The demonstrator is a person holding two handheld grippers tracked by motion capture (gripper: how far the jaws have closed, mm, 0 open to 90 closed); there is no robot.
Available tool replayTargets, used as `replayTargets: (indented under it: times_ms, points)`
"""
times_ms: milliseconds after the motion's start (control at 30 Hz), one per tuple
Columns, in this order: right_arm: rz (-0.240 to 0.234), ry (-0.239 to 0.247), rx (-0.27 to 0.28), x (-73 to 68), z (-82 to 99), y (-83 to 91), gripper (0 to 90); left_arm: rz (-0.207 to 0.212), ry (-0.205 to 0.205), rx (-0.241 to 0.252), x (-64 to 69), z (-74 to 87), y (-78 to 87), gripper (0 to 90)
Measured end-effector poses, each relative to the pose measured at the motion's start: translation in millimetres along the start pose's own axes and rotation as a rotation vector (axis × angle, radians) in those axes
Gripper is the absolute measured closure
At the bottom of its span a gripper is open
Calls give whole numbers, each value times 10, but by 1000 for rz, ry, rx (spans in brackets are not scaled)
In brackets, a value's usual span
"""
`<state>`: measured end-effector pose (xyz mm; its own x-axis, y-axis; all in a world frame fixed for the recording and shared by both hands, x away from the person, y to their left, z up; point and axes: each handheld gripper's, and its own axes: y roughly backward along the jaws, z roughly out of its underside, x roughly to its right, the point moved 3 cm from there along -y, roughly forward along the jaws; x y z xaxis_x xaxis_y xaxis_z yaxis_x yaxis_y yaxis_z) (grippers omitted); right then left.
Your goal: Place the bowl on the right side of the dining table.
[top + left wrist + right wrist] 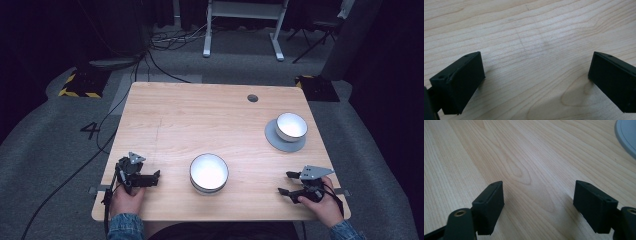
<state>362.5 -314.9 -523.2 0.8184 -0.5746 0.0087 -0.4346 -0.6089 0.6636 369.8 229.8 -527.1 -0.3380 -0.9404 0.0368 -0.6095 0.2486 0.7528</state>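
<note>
While both grippers rest near the front edge of the wooden table point(200, 115), the nearest thing to them is the large white bowl point(209, 172), which stands upright between the two hands, close to the front edge and slightly left of the table's middle. Its rim is dark-edged and its inside shows plain white.

Left gripper point(153, 178): held by the person's left hand point(126, 198) at the front left corner, jaws pointing across the table toward the bowl, near it but not touching. In the left gripper view its jaws are spread wide, with bare wood grain between them and nothing held.

Right gripper point(286, 182): held by the right hand point(320, 202) at the front right corner, jaws pointing left toward the bowl, well apart from it. In the right gripper view the jaws stand spread wide over bare wood, nothing between them. The edge of a grey saucer point(627, 136) shows at that view's upper right corner.

Farther back on the right side, a smaller white bowl point(291, 126) sits upright on the grey saucer, off-centre toward its far rim. A dark round hole point(252, 98) lies in the tabletop near the far edge. Cables point(125, 90) run over the grey floor left of the table.
</note>
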Motion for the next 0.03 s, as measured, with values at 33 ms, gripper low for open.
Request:
replayTargets:
  times_ms: [33]
  points:
    - [-2, -2, 0, -1, 0, 0, 243, 0, 0, 0, 0, 0, 0, 6]
